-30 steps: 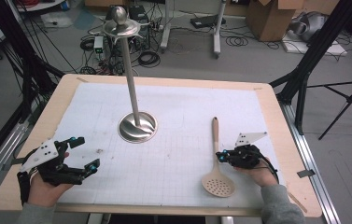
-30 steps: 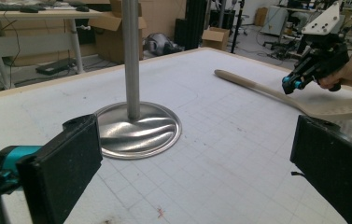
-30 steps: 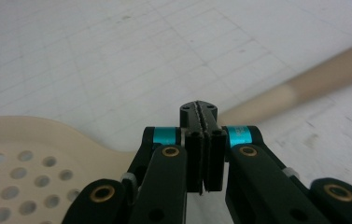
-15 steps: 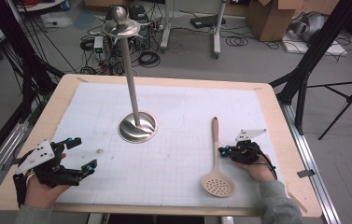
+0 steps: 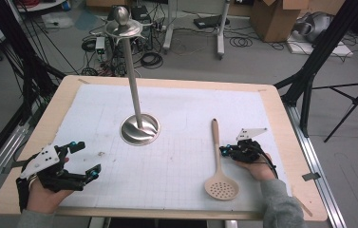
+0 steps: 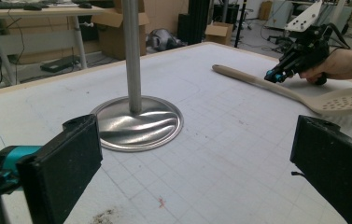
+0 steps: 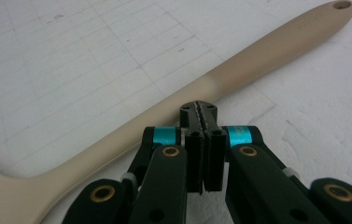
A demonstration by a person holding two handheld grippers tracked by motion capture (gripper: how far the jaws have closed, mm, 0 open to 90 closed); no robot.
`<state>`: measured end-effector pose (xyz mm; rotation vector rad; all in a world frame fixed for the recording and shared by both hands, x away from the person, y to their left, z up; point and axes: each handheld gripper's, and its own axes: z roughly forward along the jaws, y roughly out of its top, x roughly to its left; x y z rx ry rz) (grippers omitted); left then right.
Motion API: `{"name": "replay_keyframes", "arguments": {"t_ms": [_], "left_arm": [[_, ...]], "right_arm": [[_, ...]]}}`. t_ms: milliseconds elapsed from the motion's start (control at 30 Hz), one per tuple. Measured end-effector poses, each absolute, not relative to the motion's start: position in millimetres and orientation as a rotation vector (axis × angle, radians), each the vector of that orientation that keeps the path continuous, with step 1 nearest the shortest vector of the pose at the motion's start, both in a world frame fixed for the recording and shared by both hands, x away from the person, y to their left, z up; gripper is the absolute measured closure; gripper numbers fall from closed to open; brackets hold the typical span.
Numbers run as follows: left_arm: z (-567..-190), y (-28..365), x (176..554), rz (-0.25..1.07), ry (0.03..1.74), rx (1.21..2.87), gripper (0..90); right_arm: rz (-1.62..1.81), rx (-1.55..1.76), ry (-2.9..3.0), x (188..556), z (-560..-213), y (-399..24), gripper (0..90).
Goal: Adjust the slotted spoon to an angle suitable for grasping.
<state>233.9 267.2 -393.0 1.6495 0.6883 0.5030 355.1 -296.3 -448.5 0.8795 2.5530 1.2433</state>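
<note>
Slotted spoon [image 5: 219,166] lying flat on the white gridded mat [image 5: 176,156], right side of the desk [image 5: 281,118], handle pointing away toward the far edge, perforated head near the front. Not lifted, not gripped, so nothing really done with it yet.

Right claw [image 5: 225,151] parked just beside the handle, about halfway along it, tips pressed together with nothing between them. From the right gripper view, closed tips [image 7: 198,109] sitting right at the edge of the handle [image 7: 239,74], maybe touching, maybe a hair off, hard to call. Looks like a lineup before a grab, but would need to spread apart first to get around the handle.

Further out: tall metal stand [image 5: 134,80] with a round shiny base [image 5: 140,129] near the middle of the mat, pole going up to a small dish and ball on top. Nothing hanging on it. Well apart from the spoon. Best guess is the spoon ends up on or by that stand, but just a guess.

Left claw [image 5: 86,159] down at the front left corner, wide apart, empty, far from everything. Same in the left gripper view, black pads [image 6: 68,172] spread with the base [image 6: 138,123] ahead between them.

So pretty much at the start: approach on the spoon made, then grab, lift, and carry all left to do.
</note>
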Motion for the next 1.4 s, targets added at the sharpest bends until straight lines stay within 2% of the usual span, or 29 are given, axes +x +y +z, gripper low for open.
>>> {"name": "replay_keyframes", "arguments": {"t_ms": [400, 1033, 1400], "left_arm": [[-392.6, 279.2, 228.3, 0.528, 0.719, 1.637, 2.5], [-393.2, 289.9, 218.2, 0.551, 0.751, 1.628, 2.5], [-394.0, 290.8, 217.6, 0.548, 0.754, 1.626, 2.5]], "right_arm": [[1.251, 0.793, 2.597, 363.8, -448.2, -283.5, 89.9], [1.304, 0.553, 2.737, 374.8, -448.1, -236.9, 89.9], [1.266, 0.534, 2.738, 373.7, -445.2, -232.2, 89.9]]}}
